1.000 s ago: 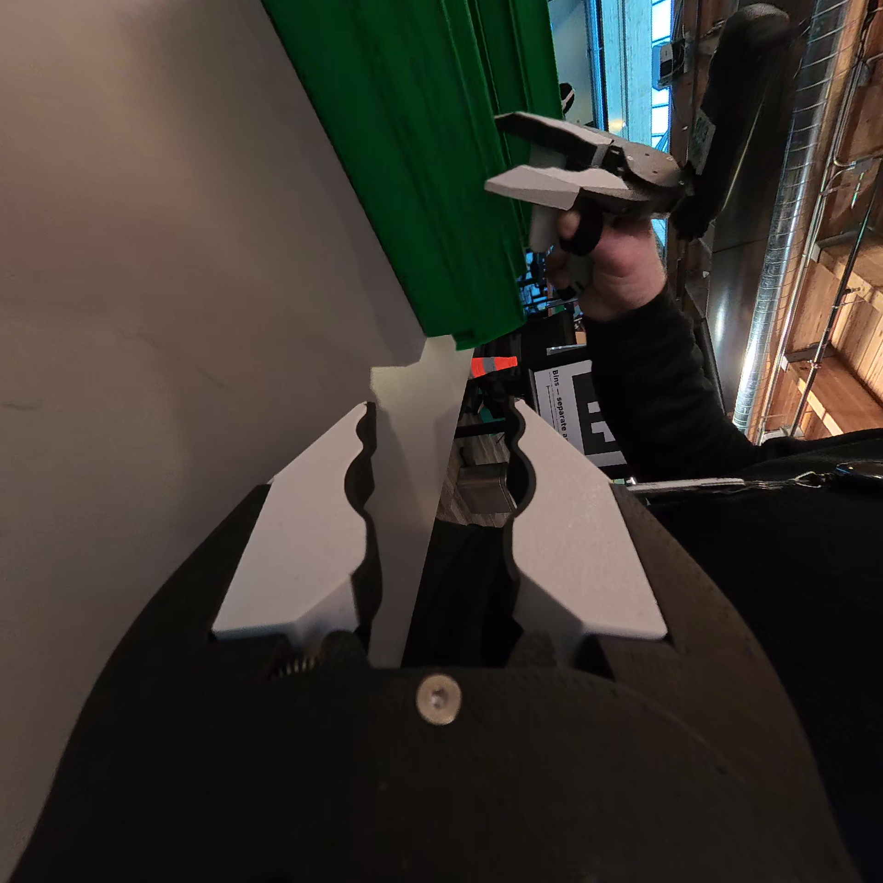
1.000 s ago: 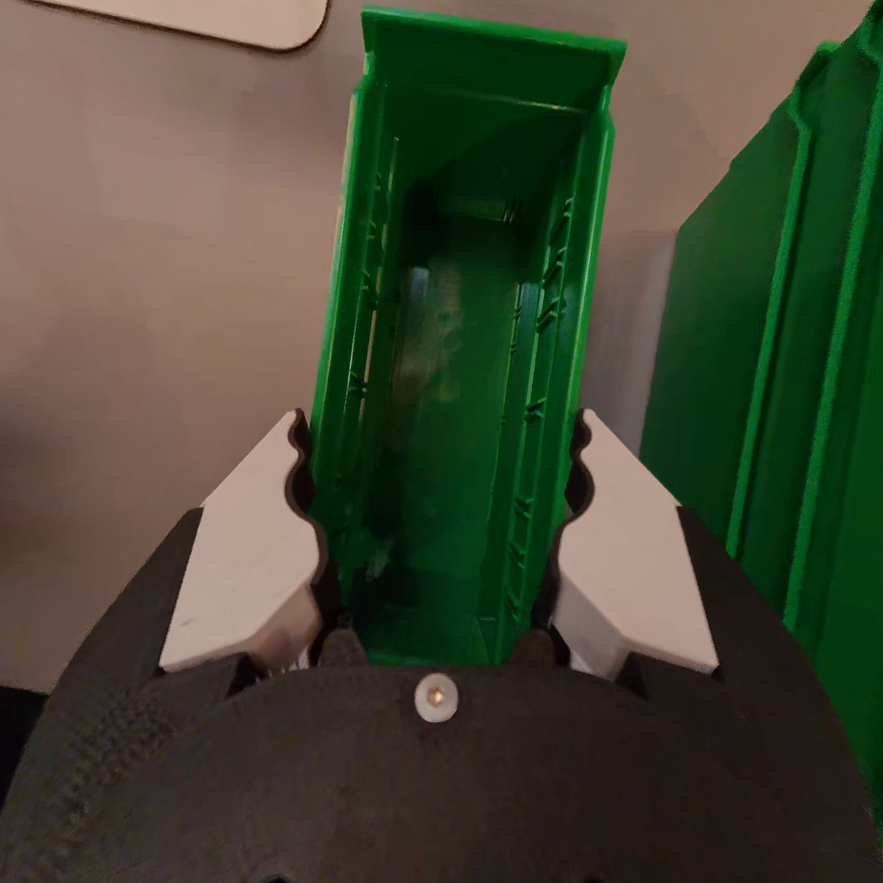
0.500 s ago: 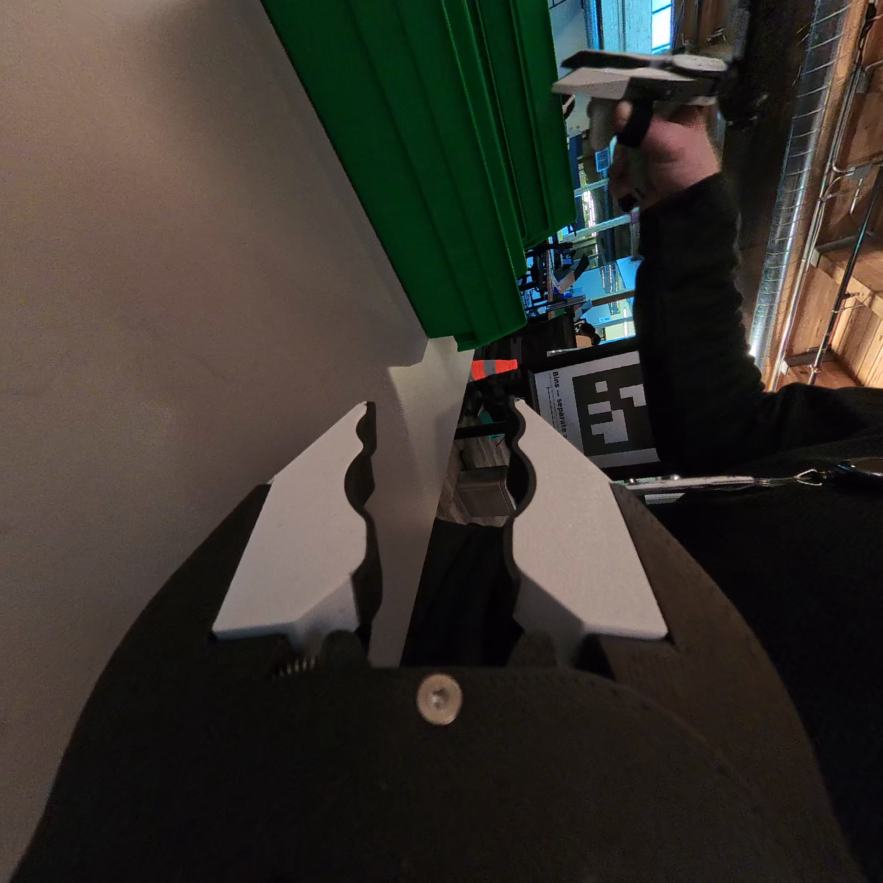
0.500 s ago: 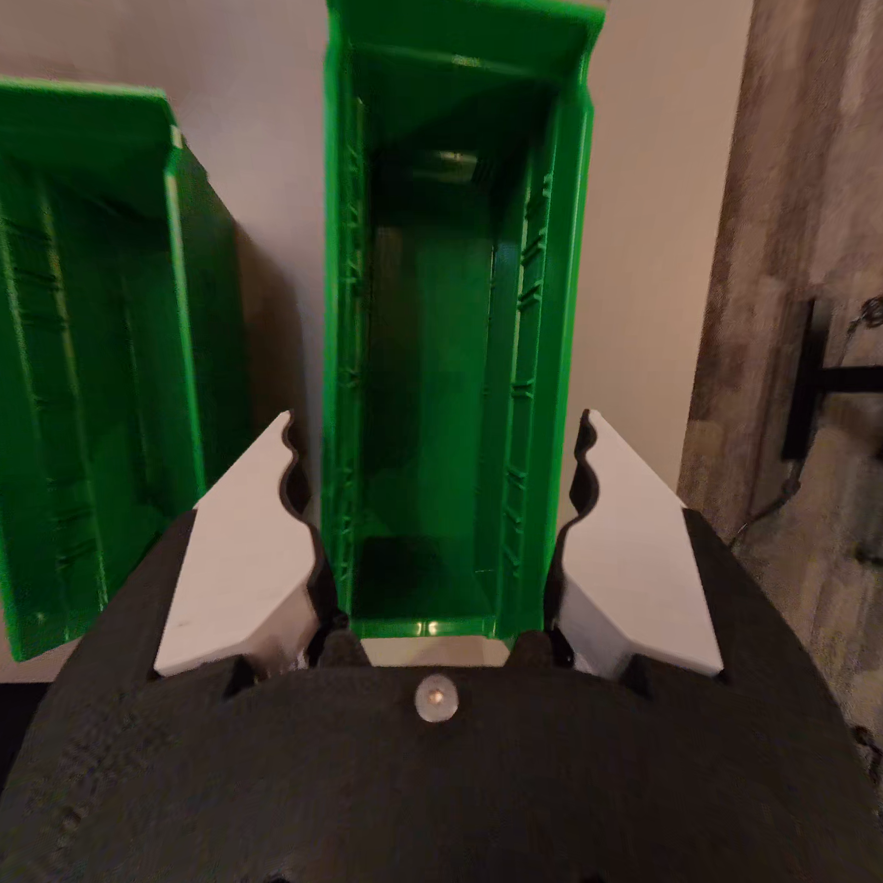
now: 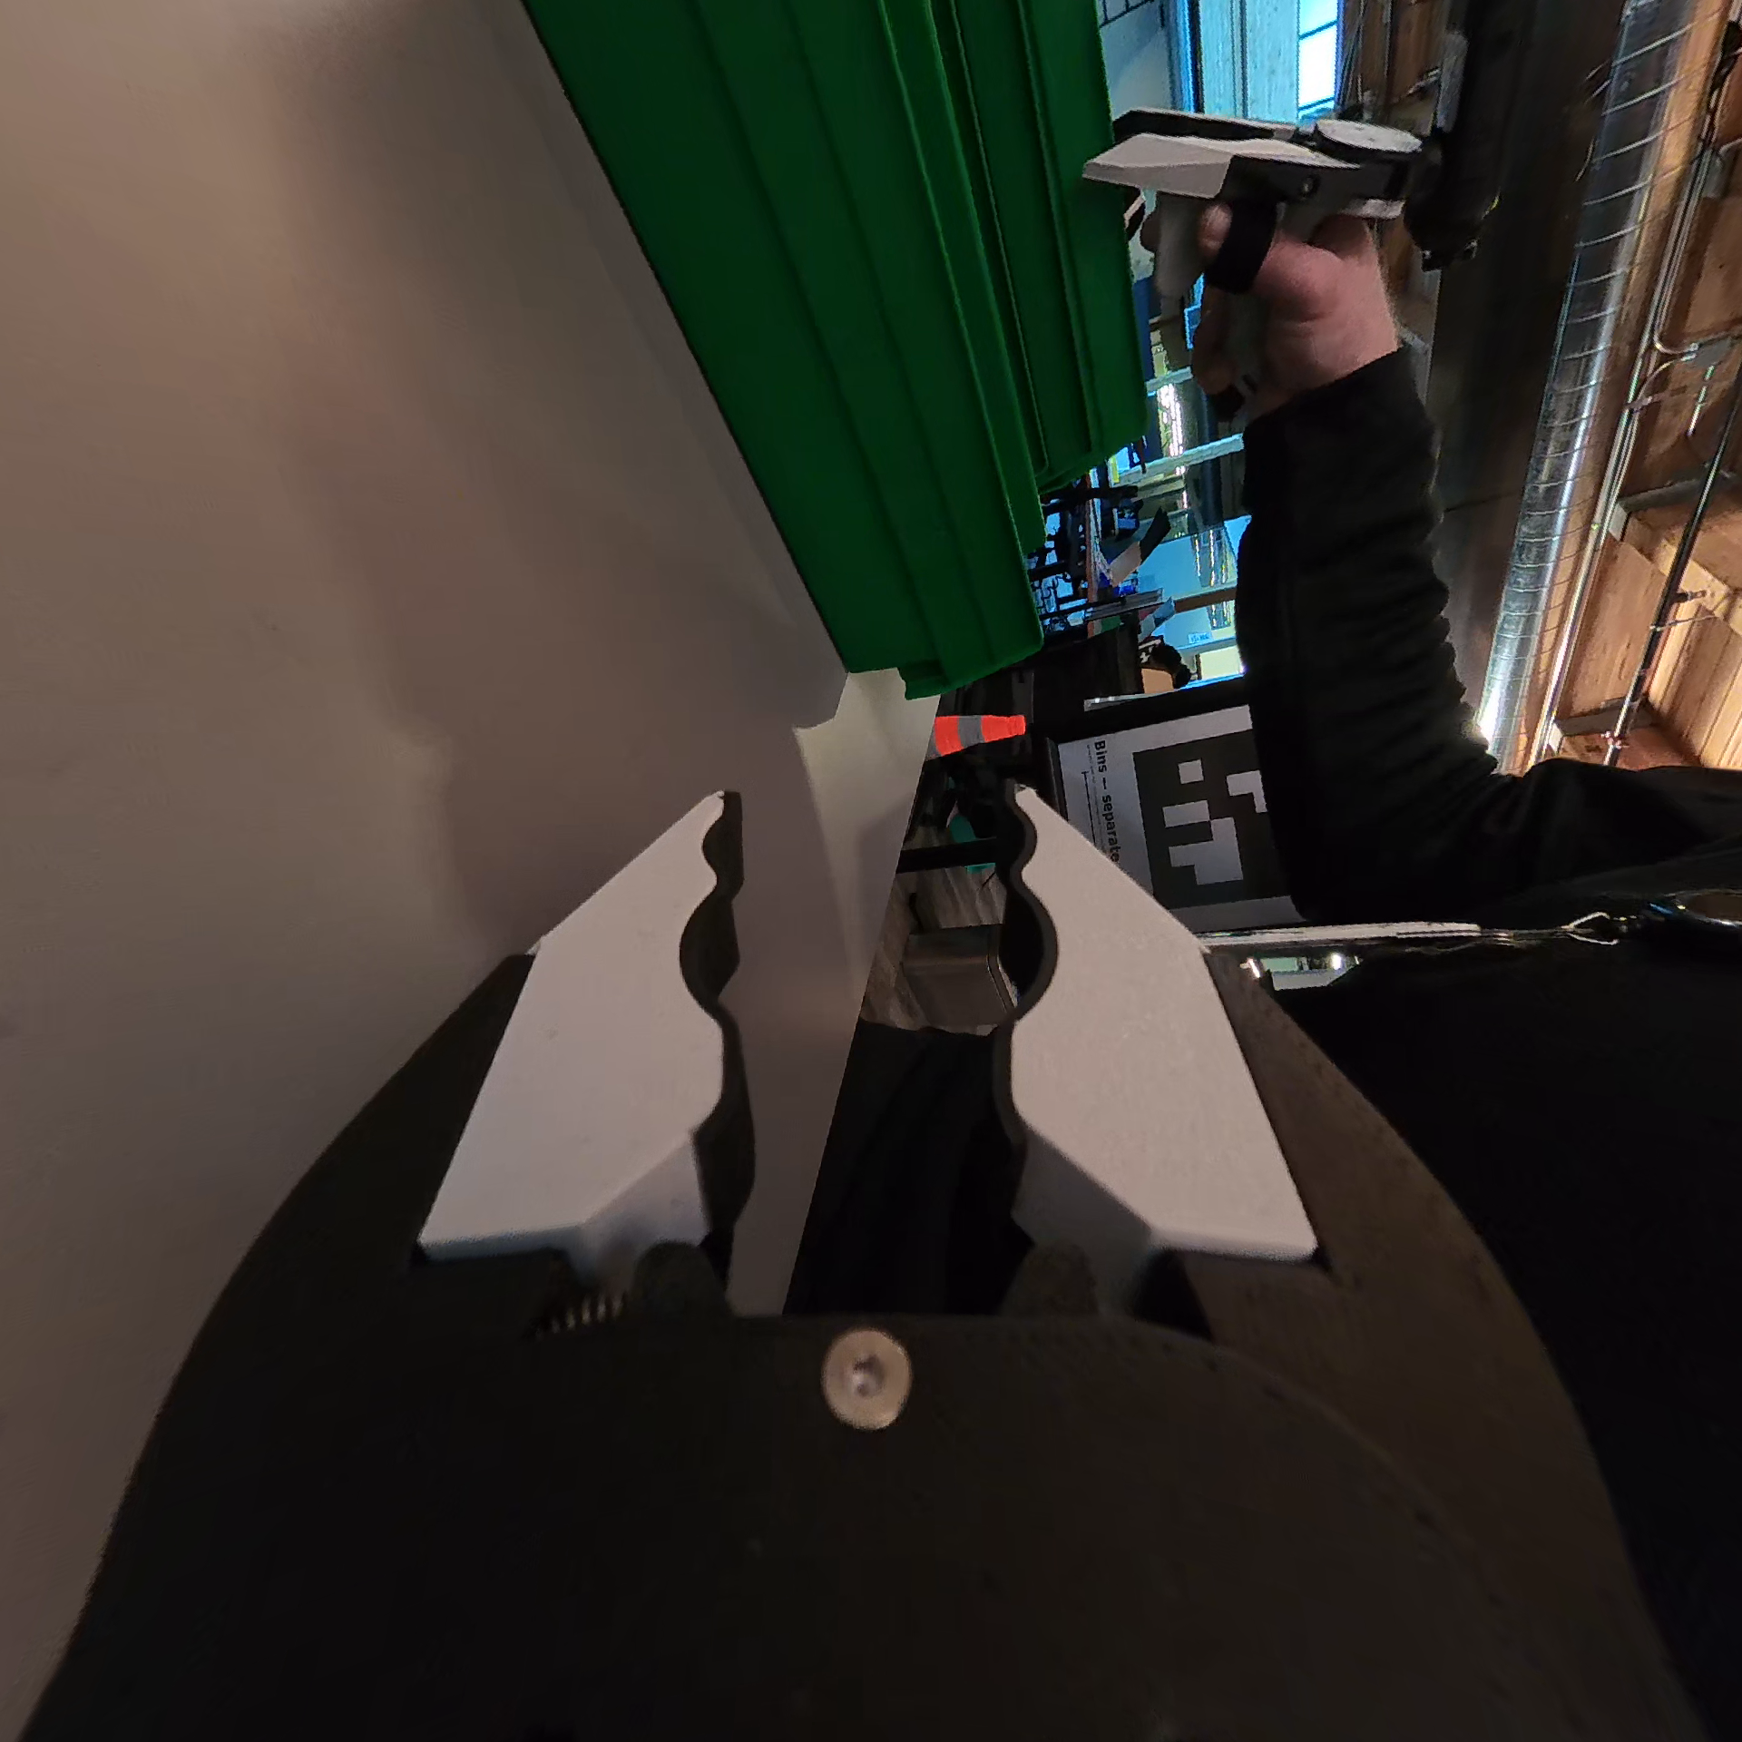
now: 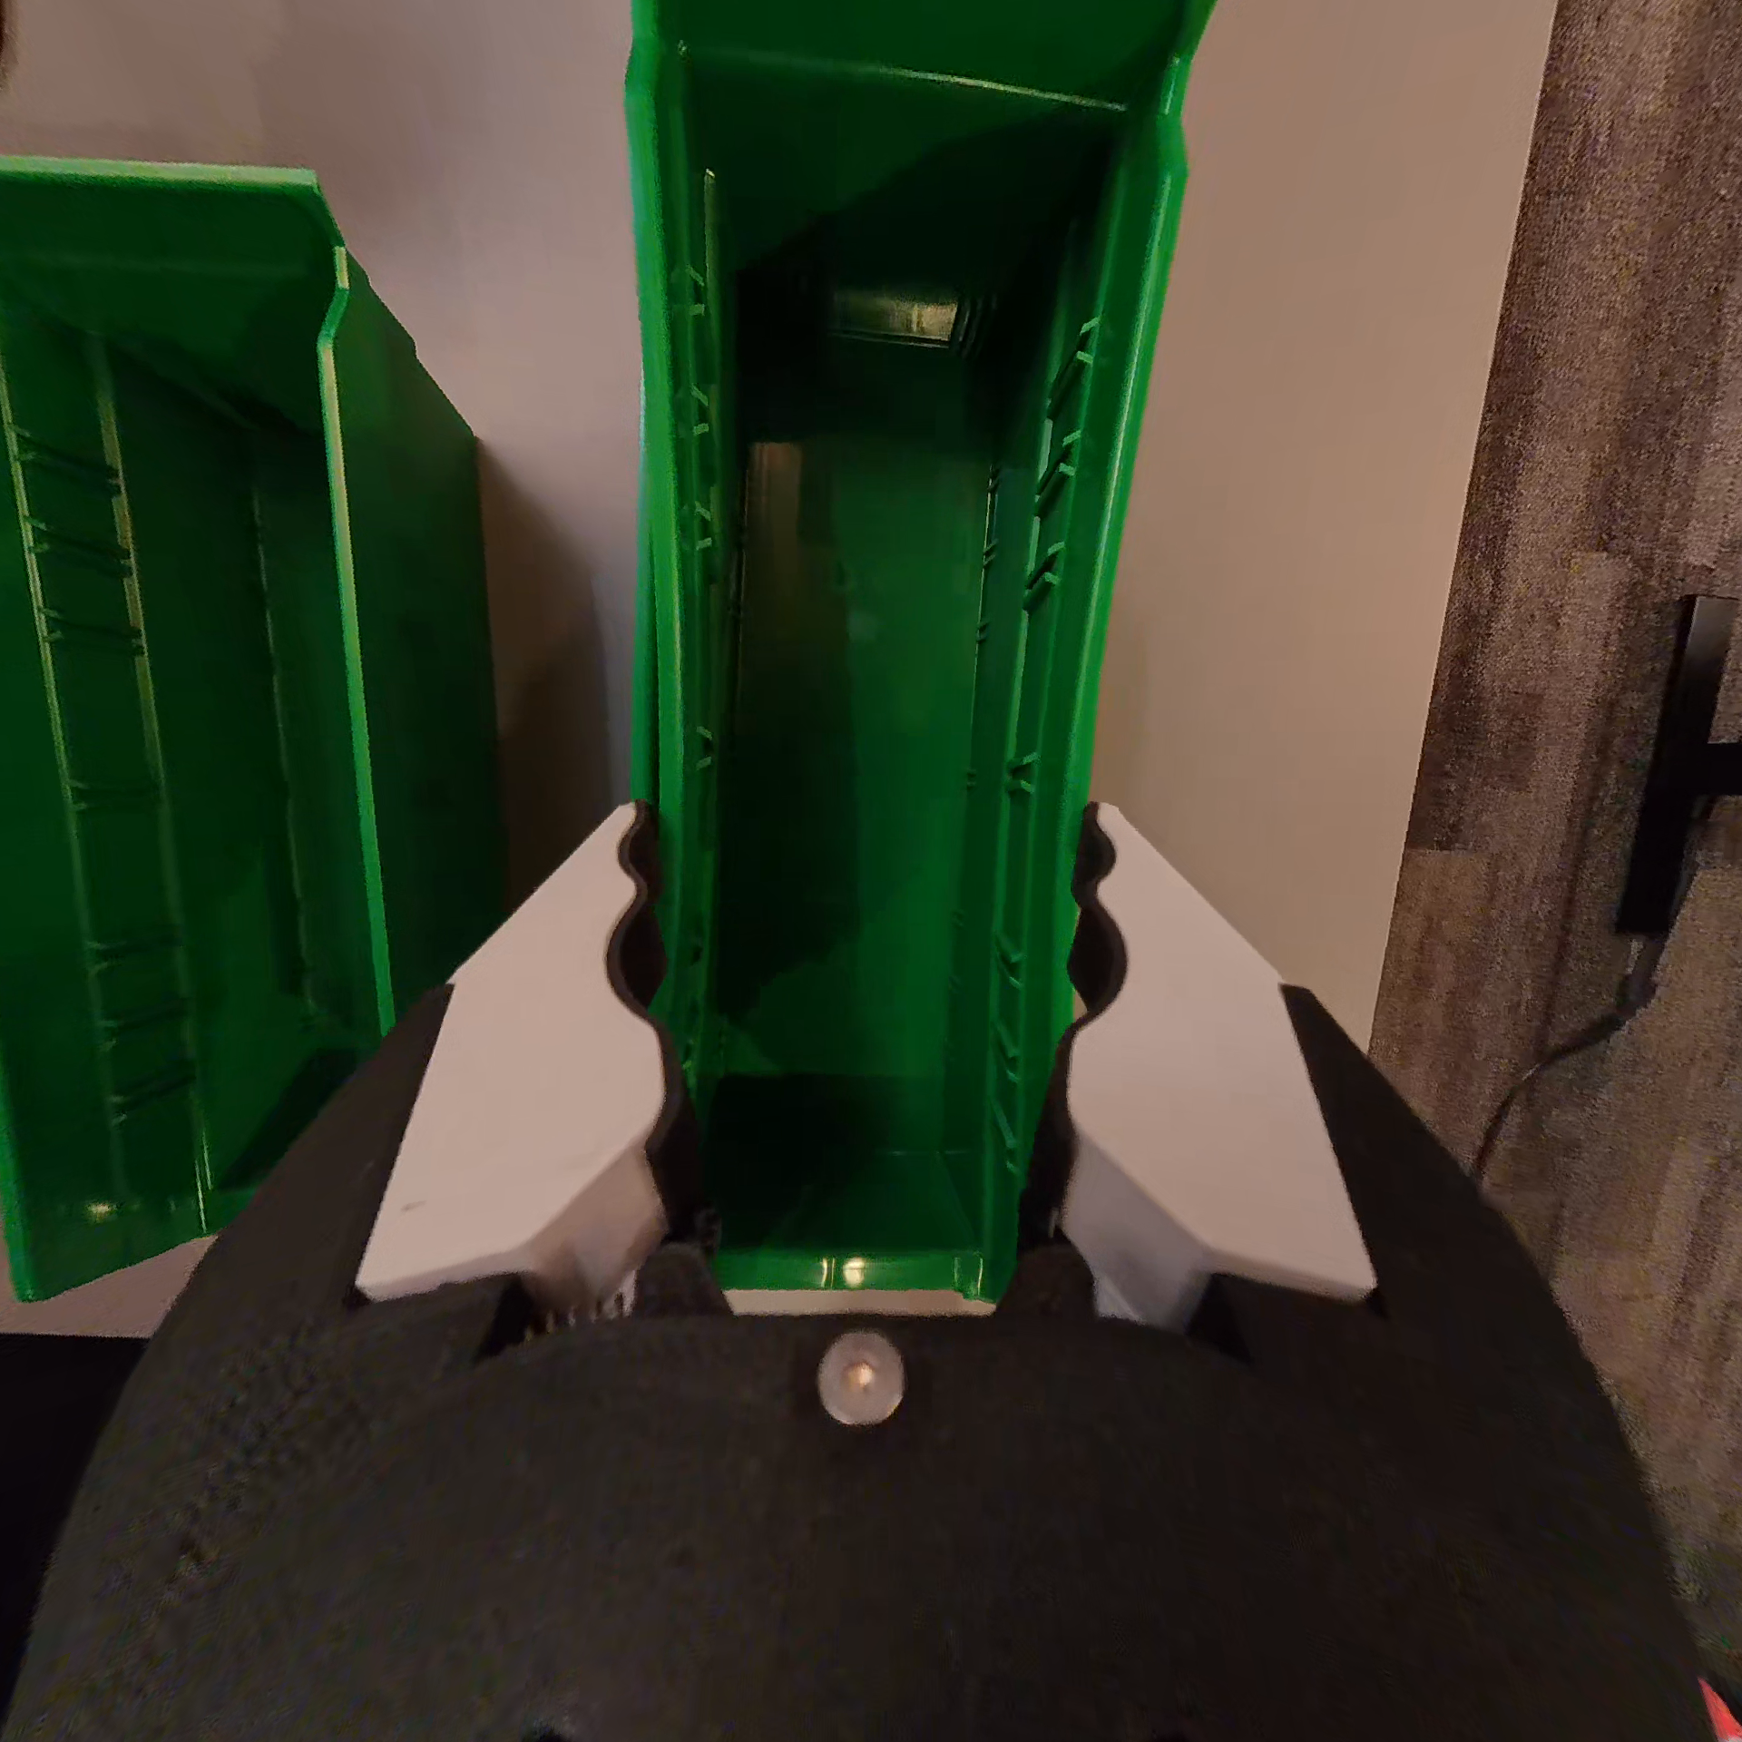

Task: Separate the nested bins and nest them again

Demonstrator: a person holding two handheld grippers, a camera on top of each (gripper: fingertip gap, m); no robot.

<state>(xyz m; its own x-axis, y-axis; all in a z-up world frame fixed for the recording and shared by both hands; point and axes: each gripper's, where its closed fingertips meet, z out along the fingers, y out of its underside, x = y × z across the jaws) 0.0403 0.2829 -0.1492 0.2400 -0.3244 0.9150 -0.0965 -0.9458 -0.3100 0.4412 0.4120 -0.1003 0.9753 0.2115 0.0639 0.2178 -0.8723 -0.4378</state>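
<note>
Right gripper (image 6: pixel 862 943) clamping narrow ribbed glossy green bin (image 6: pixel 848 754) by both sidewalls; left gripper (image 5: pixel 872 943) spread, empty, straddling smooth white table (image 5: pixel 283 566) edge.

Only one item w/ writing: a white printed sheet (image 5: pixel 1169 820) w/ a black square-block marker and a line of black text along its edge, at approx. 3 o'clock from the left gripper's fingertips in the left wrist view; wording not given here. Right wrist view: no legible text, nos. or logos.
</note>
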